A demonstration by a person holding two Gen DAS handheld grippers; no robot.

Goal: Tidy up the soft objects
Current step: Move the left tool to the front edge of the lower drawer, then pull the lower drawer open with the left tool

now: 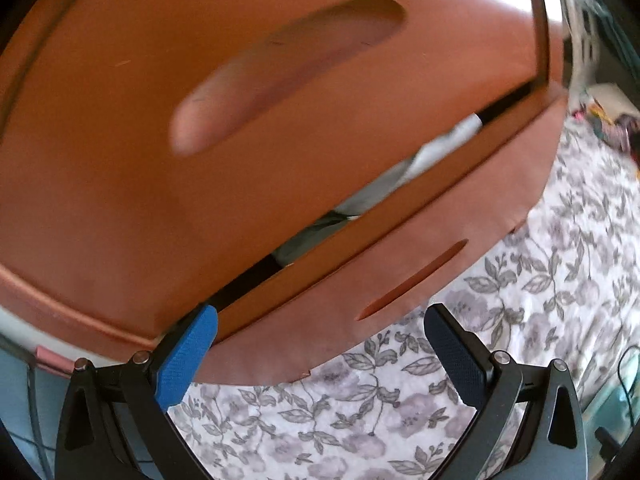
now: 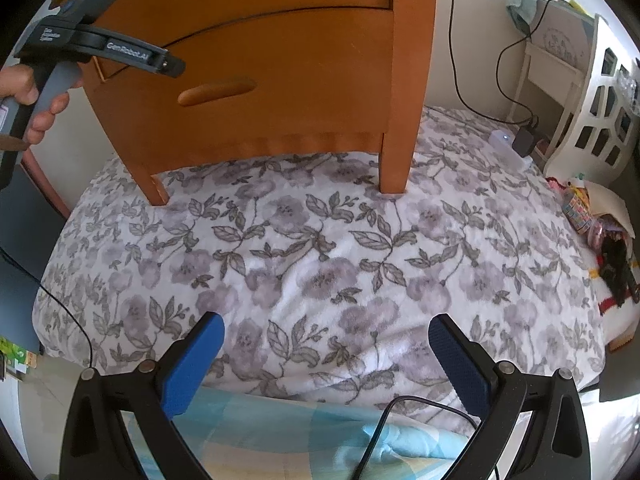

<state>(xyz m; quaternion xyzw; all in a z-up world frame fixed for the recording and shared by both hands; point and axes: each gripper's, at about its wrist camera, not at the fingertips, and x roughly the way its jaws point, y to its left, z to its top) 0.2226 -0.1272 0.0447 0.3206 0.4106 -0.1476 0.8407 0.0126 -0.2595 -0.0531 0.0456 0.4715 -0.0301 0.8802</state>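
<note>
An orange-brown wooden nightstand (image 2: 320, 60) stands on a floral blanket (image 2: 320, 260). In the left wrist view its upper drawer front (image 1: 160, 200) fills the frame. The lower drawer (image 1: 420, 256) is pulled out a little, and grey-white cloth (image 1: 400, 168) shows in the gap. My left gripper (image 1: 320, 312) is open right in front of the lower drawer, holding nothing. In the right wrist view a hand (image 2: 36, 100) holds that tool's handle (image 2: 52, 80) by the nightstand's left side. My right gripper (image 2: 326, 320) hangs open and empty over the blanket.
A white lattice shelf unit (image 2: 592, 112) and a small white table stand at the right, with black cables (image 2: 472, 92) and a charger (image 2: 524, 140) by the wall. Coloured toys (image 2: 600, 232) lie at the blanket's right edge. A light-blue checked cloth (image 2: 280, 432) with a cable on it lies nearest.
</note>
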